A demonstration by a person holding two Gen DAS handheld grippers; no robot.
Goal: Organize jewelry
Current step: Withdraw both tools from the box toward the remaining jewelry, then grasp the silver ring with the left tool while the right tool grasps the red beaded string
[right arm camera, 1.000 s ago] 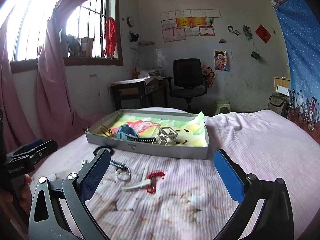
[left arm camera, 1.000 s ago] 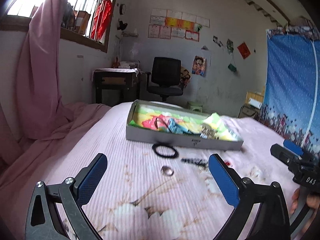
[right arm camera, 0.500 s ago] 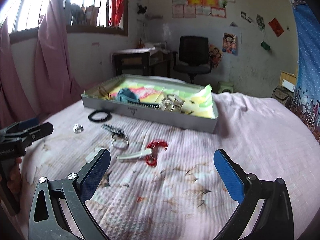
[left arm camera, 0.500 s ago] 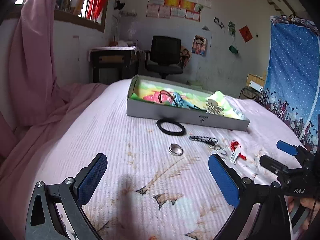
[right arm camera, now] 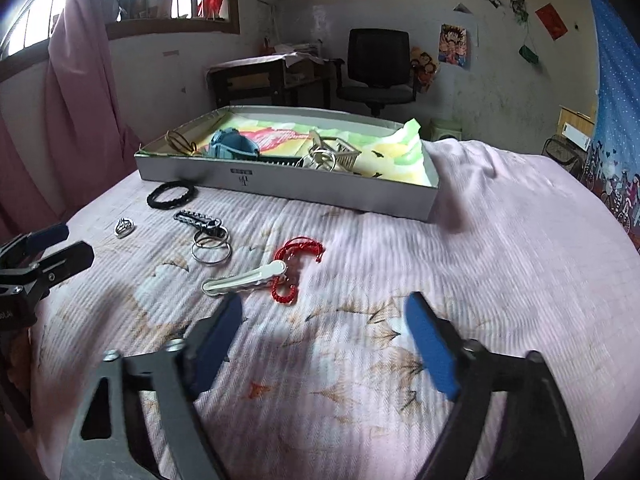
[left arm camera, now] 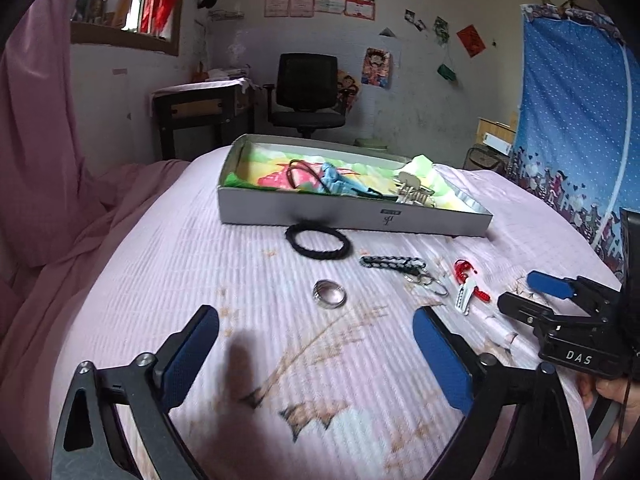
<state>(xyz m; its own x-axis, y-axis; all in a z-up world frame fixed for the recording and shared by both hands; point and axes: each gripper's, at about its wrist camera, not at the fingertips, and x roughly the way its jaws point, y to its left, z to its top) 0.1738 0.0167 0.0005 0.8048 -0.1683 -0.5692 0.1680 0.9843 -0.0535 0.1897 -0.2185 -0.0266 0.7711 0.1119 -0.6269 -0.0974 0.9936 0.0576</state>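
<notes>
Now, with both grippers gaping, ease your left gripper (left arm camera: pixel 316 344) over the ring (left arm camera: pixel 329 294) at twelve o'clock.

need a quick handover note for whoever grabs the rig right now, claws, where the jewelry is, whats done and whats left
Left claw: open, empty, low over the bedspread, aimed at the silver ring.
Right claw: open, empty, just short of the white pendant on a red cord.
Gray box: already holds a blue watch, a metal clip and a thin cord bracelet.
On the bedspread in front of the box: black braided bracelet, braided keychain with rings, silver ring, red-cord pendant.
Left: those four into the box.
</notes>
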